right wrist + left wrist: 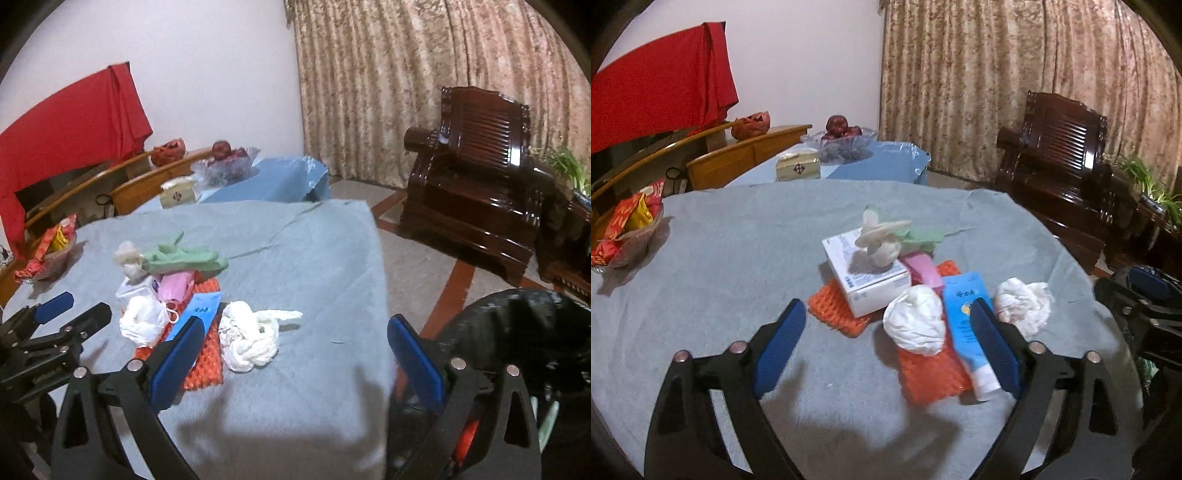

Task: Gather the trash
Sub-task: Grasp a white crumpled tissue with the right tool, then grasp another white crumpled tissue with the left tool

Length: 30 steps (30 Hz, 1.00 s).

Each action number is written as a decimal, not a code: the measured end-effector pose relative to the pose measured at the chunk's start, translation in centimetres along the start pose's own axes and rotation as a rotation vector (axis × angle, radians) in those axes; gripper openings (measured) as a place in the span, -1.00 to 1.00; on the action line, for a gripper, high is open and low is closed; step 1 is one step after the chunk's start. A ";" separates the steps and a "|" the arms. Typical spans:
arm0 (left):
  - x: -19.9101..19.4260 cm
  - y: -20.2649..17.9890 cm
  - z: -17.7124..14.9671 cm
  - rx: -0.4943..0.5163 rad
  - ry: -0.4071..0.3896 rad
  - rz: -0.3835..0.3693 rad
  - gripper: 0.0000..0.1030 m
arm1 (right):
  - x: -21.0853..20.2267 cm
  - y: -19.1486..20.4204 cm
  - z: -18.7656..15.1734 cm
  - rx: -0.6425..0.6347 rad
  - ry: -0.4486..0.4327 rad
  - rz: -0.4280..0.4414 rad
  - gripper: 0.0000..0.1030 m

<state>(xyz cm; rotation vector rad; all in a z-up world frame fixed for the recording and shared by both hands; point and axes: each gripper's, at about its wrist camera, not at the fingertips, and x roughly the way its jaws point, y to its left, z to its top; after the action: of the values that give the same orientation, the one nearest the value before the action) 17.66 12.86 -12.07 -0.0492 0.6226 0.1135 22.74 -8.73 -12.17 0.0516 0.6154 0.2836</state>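
Observation:
A trash pile lies on the grey-clothed table [720, 258]: a white box [866, 275] with a crumpled wad on top, orange foam nets [836, 314], a pink packet [921, 271], a blue tube [971, 325], green plastic [184, 256] and two white tissue wads [916, 321] [1023, 304]. My left gripper [888, 310] is open and empty, just short of the nearer wad. My right gripper [295, 328] is open and empty above the table's right edge, beside the other wad [247, 338]. The left gripper also shows in the right wrist view [74, 306].
A black-lined trash bin [517, 332] stands on the floor right of the table. A bowl of red snack packets [626, 229] sits at the table's far left. Behind are a blue table with a fruit bowl [842, 142] and a box, wooden chairs, a dark armchair [1060, 162] and curtains.

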 end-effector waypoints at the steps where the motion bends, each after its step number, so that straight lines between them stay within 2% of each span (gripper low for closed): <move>1: 0.3 0.1 -0.2 -0.002 0.006 -0.001 0.63 | 0.7 0.3 -0.1 -0.001 0.009 0.002 0.87; 10: 2.1 0.8 -1.2 -0.024 0.046 -0.008 0.57 | 5.7 1.6 -0.6 0.002 0.111 0.021 0.69; 19: 2.8 0.3 -1.5 -0.028 0.064 -0.017 0.49 | 8.1 3.0 -0.9 -0.050 0.199 0.034 0.33; 24: 3.0 -0.2 -1.6 -0.026 0.072 -0.030 0.42 | 8.3 3.3 -1.2 -0.062 0.222 0.111 -0.33; 26: 3.2 -0.5 -1.6 -0.026 0.078 -0.041 0.32 | 8.0 3.5 -1.2 -0.069 0.218 0.120 -0.44; 30: 3.9 -1.1 -1.6 -0.018 0.094 -0.058 0.19 | 6.9 3.1 -1.0 -0.056 0.189 0.125 -0.47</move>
<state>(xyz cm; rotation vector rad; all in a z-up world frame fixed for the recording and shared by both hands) 19.99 11.98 -15.67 -0.0899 0.7130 0.0612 26.80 -3.87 -16.48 0.0092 0.7928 0.4296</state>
